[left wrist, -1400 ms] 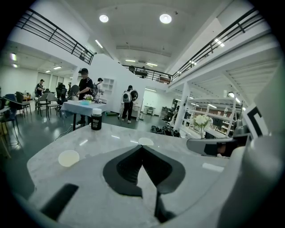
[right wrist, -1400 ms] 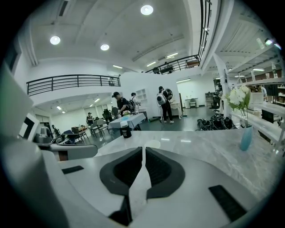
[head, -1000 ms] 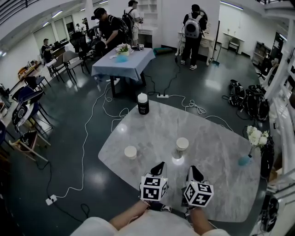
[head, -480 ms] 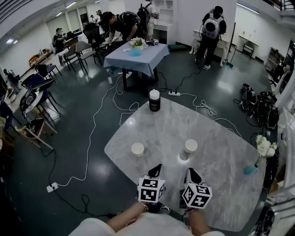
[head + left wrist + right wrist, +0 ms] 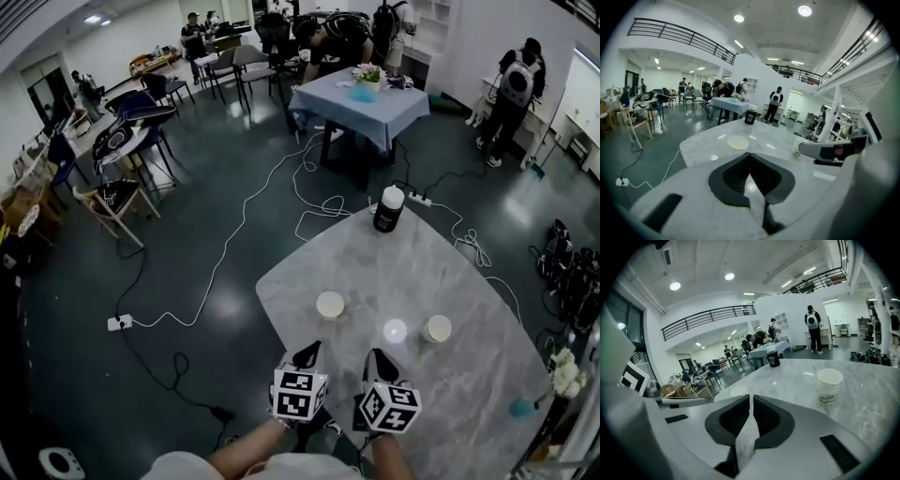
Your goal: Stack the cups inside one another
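The head view alone looks down into the two paper cups standing well apart on the marble table [image 5: 469, 375]: the left cup [image 5: 330, 305] just ahead of the left gripper [image 5: 307, 356], the right cup [image 5: 436, 328] off to the right beyond the right gripper [image 5: 377, 360]. Both mouths show only pale insides. The right gripper view gives instead the right cup's side, upright, with a printed band near its base, while the left gripper view shows the left cup as a pale disc straight ahead and the right cup half hidden behind the other gripper. A dark canister [image 5: 388, 208] with a white lid on stands at the table's far edge. Each gripper's own view shows its jaws drawn together with nothing between them. Both grippers sit side by side over the near edge, pointing forward and somewhat down, the forearms [image 5: 253, 450] coming in from below.
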A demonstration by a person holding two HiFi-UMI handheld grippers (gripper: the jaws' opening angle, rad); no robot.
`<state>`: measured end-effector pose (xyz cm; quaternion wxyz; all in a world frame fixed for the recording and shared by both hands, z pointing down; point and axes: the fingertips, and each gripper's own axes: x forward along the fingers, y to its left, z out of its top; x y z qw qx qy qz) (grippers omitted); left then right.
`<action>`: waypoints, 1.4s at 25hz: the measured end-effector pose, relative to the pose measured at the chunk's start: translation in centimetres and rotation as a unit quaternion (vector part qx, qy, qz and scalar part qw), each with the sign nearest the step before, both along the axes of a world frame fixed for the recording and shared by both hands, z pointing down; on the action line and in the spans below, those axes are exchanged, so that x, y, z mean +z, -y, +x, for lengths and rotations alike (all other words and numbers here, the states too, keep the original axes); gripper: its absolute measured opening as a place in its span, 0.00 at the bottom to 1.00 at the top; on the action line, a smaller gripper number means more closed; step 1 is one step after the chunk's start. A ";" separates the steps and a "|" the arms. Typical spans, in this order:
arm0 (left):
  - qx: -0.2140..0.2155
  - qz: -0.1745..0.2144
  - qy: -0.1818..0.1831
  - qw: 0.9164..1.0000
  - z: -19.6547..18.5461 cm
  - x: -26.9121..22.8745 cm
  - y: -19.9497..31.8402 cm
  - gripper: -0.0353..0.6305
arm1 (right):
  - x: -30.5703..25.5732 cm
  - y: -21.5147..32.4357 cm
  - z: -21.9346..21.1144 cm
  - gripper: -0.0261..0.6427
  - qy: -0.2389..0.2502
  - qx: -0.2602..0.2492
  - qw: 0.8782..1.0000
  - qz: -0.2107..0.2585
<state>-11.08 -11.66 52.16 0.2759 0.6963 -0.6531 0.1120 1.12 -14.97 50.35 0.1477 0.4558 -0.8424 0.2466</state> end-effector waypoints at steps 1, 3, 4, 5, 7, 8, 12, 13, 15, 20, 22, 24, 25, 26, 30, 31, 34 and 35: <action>-0.010 -0.003 0.001 1.000 -0.8 0.4 -0.2 0.05 | 0.3 0.1 -1.0 0.08 -0.001 -0.012 1.000 -0.002; -0.027 -0.010 0.004 1.000 -2.2 1.1 -0.6 0.05 | 0.8 0.3 -2.7 0.08 -0.004 -0.032 0.999 -0.005; -0.034 -0.012 0.005 0.999 -2.9 1.4 -0.8 0.05 | 1.1 0.4 -3.4 0.08 -0.006 -0.040 0.999 -0.007; -0.042 -0.015 0.004 0.999 -3.6 1.7 -1.1 0.05 | 1.4 0.4 -4.2 0.08 -0.008 -0.048 0.999 -0.009; -0.055 -0.018 0.001 0.998 -4.7 2.4 -1.6 0.05 | 2.1 0.4 -5.4 0.08 -0.012 -0.060 0.998 -0.013; -0.060 -0.020 0.001 0.998 -5.2 2.7 -1.8 0.05 | 2.5 0.4 -5.9 0.08 -0.014 -0.066 0.998 -0.016; -0.071 -0.027 0.003 0.997 -6.8 4.2 -2.2 0.05 | 4.2 0.7 -7.5 0.08 -0.021 -0.082 0.996 -0.022; -0.073 -0.028 0.004 0.997 -7.1 4.4 -2.2 0.05 | 4.5 0.8 -7.9 0.08 -0.023 -0.086 0.996 -0.022; -0.078 -0.029 0.004 0.997 -7.6 4.7 -2.0 0.05 | 5.2 1.1 -8.4 0.08 -0.025 -0.093 0.995 -0.025; -0.085 -0.034 0.000 0.996 -8.5 5.7 -1.4 0.05 | 6.5 1.9 -9.5 0.10 -0.032 -0.104 0.994 -0.027; -0.086 -0.036 -0.001 0.996 -8.8 6.0 -1.3 0.05 | 6.9 2.2 -10.0 0.16 -0.034 -0.107 0.993 -0.028; -0.084 -0.040 -0.002 0.996 -8.9 6.4 -1.0 0.05 | 7.3 2.6 -10.3 0.19 -0.036 -0.110 0.993 -0.030; -0.083 -0.042 -0.003 0.996 -8.9 6.6 -0.8 0.05 | 7.5 2.8 -10.4 0.20 -0.037 -0.111 0.993 -0.031; -0.083 -0.043 -0.004 0.996 -8.9 6.8 -0.6 0.05 | 7.7 3.0 -10.5 0.21 -0.039 -0.111 0.993 -0.032; -0.080 -0.046 -0.007 0.996 -9.2 7.5 -0.3 0.05 | 8.6 3.4 -11.3 0.25 -0.044 -0.115 0.992 -0.033; -0.079 -0.047 -0.008 0.996 -9.2 7.7 -0.2 0.05 | 8.8 3.5 -11.5 0.25 -0.046 -0.116 0.992 -0.034; -0.078 -0.052 -0.010 0.996 -9.5 8.2 0.2 0.05 | 9.4 4.0 -12.0 0.28 -0.053 -0.118 0.991 -0.037; -0.078 -0.055 -0.010 0.995 -9.7 8.4 0.2 0.05 | 9.7 4.2 -12.2 0.29 -0.055 -0.119 0.991 -0.038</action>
